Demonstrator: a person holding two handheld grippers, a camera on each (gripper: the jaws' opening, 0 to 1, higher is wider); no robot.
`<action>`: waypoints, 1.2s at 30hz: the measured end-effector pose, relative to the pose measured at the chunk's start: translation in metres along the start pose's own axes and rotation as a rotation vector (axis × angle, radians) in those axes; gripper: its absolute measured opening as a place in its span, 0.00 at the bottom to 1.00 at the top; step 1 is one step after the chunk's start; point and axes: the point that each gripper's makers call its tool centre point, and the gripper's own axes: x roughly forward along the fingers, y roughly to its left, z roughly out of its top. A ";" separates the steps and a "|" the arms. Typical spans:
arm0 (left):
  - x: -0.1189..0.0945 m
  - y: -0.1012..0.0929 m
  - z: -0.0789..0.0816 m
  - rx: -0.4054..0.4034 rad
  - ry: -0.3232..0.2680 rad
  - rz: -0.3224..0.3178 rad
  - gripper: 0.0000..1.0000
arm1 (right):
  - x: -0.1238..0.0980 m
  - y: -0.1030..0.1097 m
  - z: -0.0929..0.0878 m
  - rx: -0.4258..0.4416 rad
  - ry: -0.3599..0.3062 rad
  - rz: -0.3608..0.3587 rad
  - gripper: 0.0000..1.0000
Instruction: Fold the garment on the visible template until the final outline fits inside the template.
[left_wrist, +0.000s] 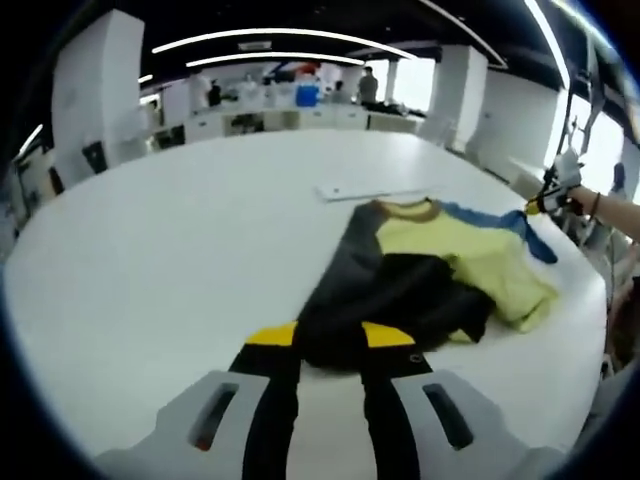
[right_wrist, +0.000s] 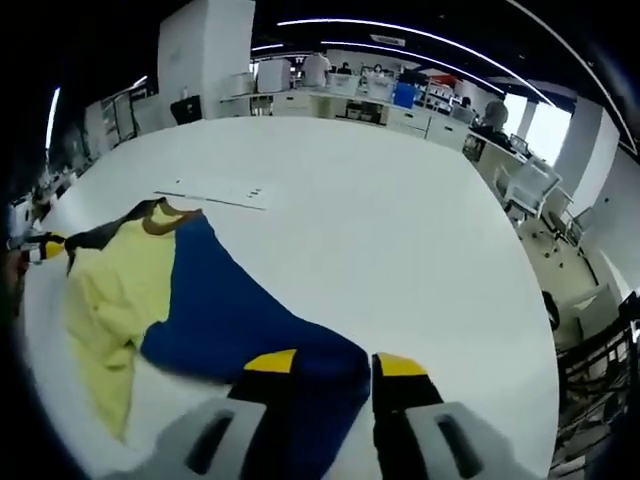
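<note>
Yellow-tipped and black, the left gripper (left_wrist: 332, 350) sits at the near hem of the garment (left_wrist: 420, 270), its jaws standing a little apart with the dark fabric edge lying at their tips; whether cloth is actually pinched between them I cannot tell. The garment lies on the white table (left_wrist: 180, 260), dark on this side, yellow in the middle with a brown collar, blue at the far side, and already bunched over itself. Just beyond the collar lies a flat white sheet (left_wrist: 375, 190), which may be the template.

In the right gripper view, the right gripper (right_wrist: 335, 368) reaches low along the table to the blue side of the garment (right_wrist: 230, 310). Its jaws are parted to either side of the blue fabric's end; again, a firm grip cannot be confirmed. At the left edge of this view the other gripper's yellow tip (right_wrist: 45, 243) shows beside the dark sleeve.

Both tools lie nearly flat to the tabletop, pointing inward from opposite sides. To fold well, I judge each should take only the top layer at an edge, lift together, and carry the sides inward evenly so the bunched yellow middle flattens rather than drags.
</note>
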 end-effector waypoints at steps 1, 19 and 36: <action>-0.002 -0.005 0.001 0.001 -0.002 -0.009 0.21 | -0.002 0.003 0.000 -0.001 -0.002 0.007 0.34; 0.003 -0.078 0.003 0.122 -0.049 -0.154 0.35 | -0.036 0.078 -0.011 -0.016 0.012 0.225 0.60; 0.027 -0.102 -0.007 0.198 -0.026 -0.168 0.29 | -0.054 0.158 -0.053 -0.079 0.039 0.371 0.52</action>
